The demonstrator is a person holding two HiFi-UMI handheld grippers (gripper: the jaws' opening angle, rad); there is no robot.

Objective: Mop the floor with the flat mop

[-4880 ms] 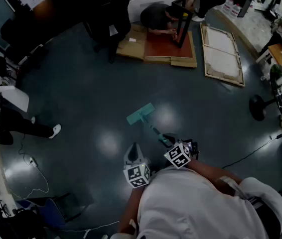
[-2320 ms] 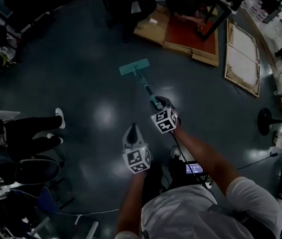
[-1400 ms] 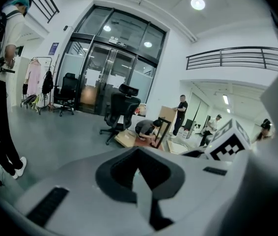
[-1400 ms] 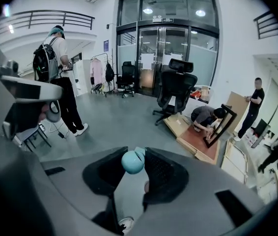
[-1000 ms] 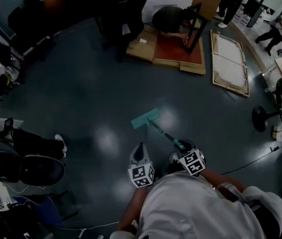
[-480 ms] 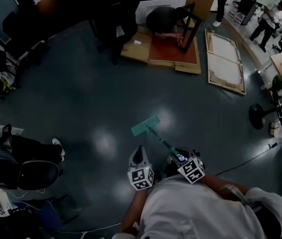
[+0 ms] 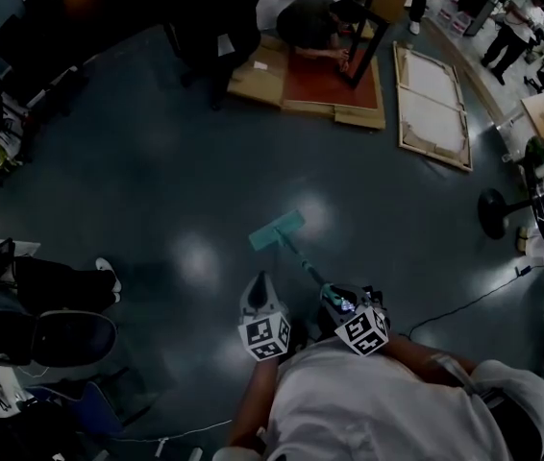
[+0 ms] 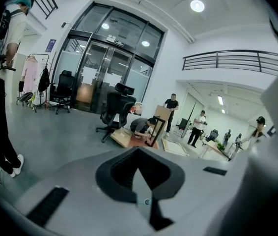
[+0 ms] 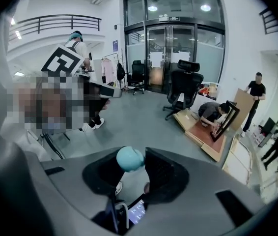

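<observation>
So the flat mop (image 7: 277, 230) has its teal head lying flat on the dark floor (image 7: 157, 181) just below the middle of the head view, with the handle slanting down-right into the right claw (image 7: 341, 305). That claw is clamped on the rounded teal handle end (image 9: 129, 159). The left claw (image 7: 259, 288) sits just left of it, off the handle, jaws pinched together on nothing. At top middle a person (image 7: 306, 22) kneels over a red board (image 7: 315, 80) on cardboard (image 7: 253, 80), and an office chair (image 7: 46, 334) sits at lower left
</observation>
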